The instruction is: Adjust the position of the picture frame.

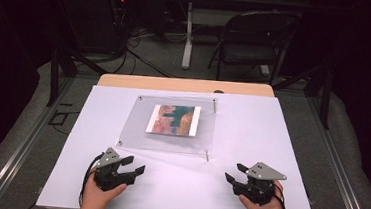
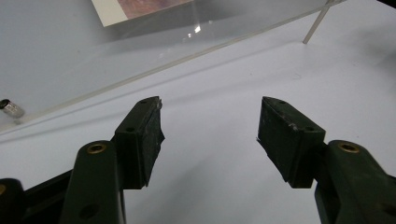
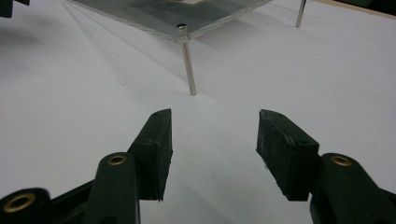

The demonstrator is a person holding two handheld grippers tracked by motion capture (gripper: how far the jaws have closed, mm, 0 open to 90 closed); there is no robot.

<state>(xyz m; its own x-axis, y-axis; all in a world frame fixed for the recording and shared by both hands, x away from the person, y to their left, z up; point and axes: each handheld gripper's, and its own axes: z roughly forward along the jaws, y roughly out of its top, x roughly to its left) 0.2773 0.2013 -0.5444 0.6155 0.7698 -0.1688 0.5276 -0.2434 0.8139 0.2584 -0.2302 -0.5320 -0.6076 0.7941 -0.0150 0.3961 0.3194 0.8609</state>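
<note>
The clear frame (image 1: 172, 123) on thin metal legs (image 3: 188, 65) looked stiff, slippery, scratch-prone; best gripped by its edges. Both grippers' jaws stood wide, empty.

- The table (image 1: 271, 141) carried a white sheet over its top, with a strip of bare wood showing along the far edge.
- A clear acrylic frame (image 1: 136, 126) stood near the middle of the table on thin metal posts (image 3: 189, 70), its plate raised off the white surface.
- A colourful picture (image 1: 173, 119) lay flat within the clear frame.
</note>
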